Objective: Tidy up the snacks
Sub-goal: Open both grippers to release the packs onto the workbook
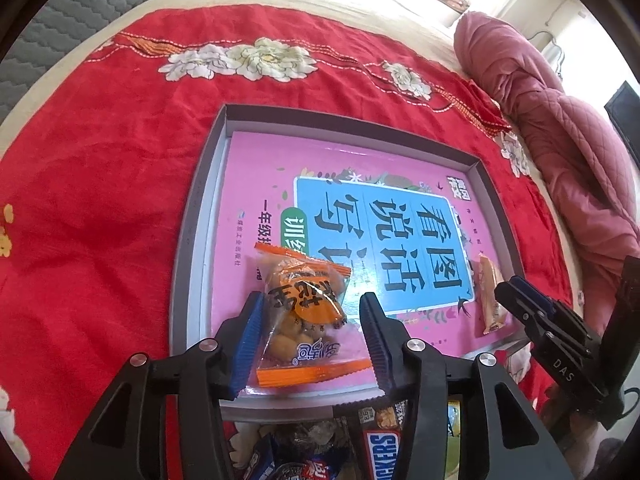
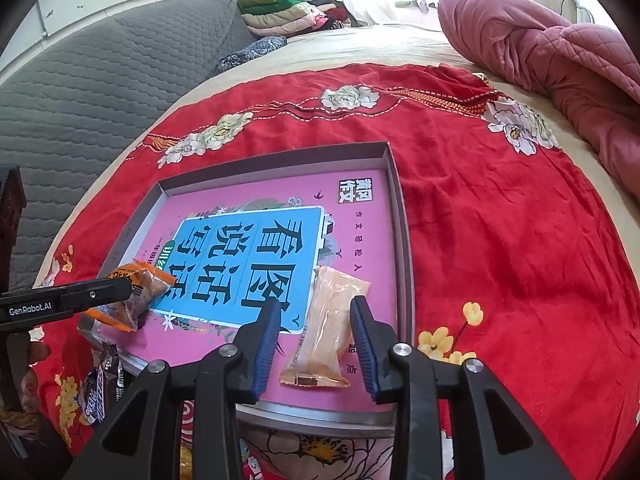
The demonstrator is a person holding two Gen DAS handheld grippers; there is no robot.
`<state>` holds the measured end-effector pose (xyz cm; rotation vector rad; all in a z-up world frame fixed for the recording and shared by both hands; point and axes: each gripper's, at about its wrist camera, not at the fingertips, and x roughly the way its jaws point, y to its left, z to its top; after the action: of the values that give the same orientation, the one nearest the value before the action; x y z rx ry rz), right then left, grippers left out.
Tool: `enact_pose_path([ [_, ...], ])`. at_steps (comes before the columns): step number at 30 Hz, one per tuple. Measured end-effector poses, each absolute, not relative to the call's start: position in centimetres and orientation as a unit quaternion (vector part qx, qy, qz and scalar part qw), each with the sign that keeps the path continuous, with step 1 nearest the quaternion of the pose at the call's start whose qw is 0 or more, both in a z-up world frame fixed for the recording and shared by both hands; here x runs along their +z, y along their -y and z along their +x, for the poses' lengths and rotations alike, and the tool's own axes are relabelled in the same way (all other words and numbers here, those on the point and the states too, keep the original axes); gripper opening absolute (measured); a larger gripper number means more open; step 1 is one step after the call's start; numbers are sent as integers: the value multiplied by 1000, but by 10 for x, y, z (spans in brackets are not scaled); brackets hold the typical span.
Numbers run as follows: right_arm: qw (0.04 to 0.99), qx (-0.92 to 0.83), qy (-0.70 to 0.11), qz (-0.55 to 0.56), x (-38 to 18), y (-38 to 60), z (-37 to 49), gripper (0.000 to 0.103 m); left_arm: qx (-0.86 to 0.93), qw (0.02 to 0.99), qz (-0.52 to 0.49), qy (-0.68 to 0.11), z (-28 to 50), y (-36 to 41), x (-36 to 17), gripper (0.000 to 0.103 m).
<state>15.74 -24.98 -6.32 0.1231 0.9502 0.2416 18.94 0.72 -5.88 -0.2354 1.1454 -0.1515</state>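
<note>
I see a gray tray (image 1: pixel 182 240) sitting on a red cloth (image 1: pixel 100 200) with white flowers. A pink book (image 1: pixel 256 184) with a blue label lies flat in the tray and fills most of it.

My left gripper (image 1: pixel 310 322) has its jaws spread wide. An orange snack (image 1: pixel 304 312) lies between them, on the near left part of the book. It is a clear bag with orange ends and yellow lumps inside. The left blue pad (image 1: pixel 248 344) is right at the bag's edge, and I cannot tell if it touches. The right pad is a little way off the bag. In the right wrist view, the same orange snack (image 2: pixel 136 300) shows beside the tip of the left gripper (image 2: pixel 108 294).

My right gripper (image 2: pixel 316 324) also has its jaws spread. A pale snack (image 2: pixel 328 332) lies between them on the near right part of the book. It is a long, light orange pack, and neither pad seems to press it. From the left wrist view, the pale snack (image 1: pixel 490 296) lies near the tray's right wall, with the right gripper (image 1: pixel 514 290) just beside it.

A pile of snacks (image 1: pixel 344 452) lies on the cloth below the tray's near edge. One dark bar has big white letters.

A pink quilt (image 2: pixel 560 64) is bunched at the far right of the bed.
</note>
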Motion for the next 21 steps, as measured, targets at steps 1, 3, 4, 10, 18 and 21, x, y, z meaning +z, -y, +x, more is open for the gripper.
enact_pose_path([
  [1, 881, 116, -455, 60, -63, 250, 157, 41, -71, 832, -110, -539, 188, -7, -57, 51],
  [3, 882, 118, -453, 61, -61, 250, 157, 41, -70, 834, -110, -536, 186, -7, -54, 54],
  [4, 883, 119, -451, 61, -60, 249, 156, 41, -69, 836, -108, -534, 185, -7, -51, 55],
  [10, 886, 125, -443, 62, -53, 250, 155, 42, -70, 843, -101, -524, 177, -5, -37, 57],
  [18, 893, 136, -423, 63, -39, 254, 145, 43, -71, 849, -95, -515, 162, -3, -21, 59],
  [21, 896, 137, -417, 66, -34, 258, 138, 43, -74, 850, -96, -513, 156, -3, -18, 59],
])
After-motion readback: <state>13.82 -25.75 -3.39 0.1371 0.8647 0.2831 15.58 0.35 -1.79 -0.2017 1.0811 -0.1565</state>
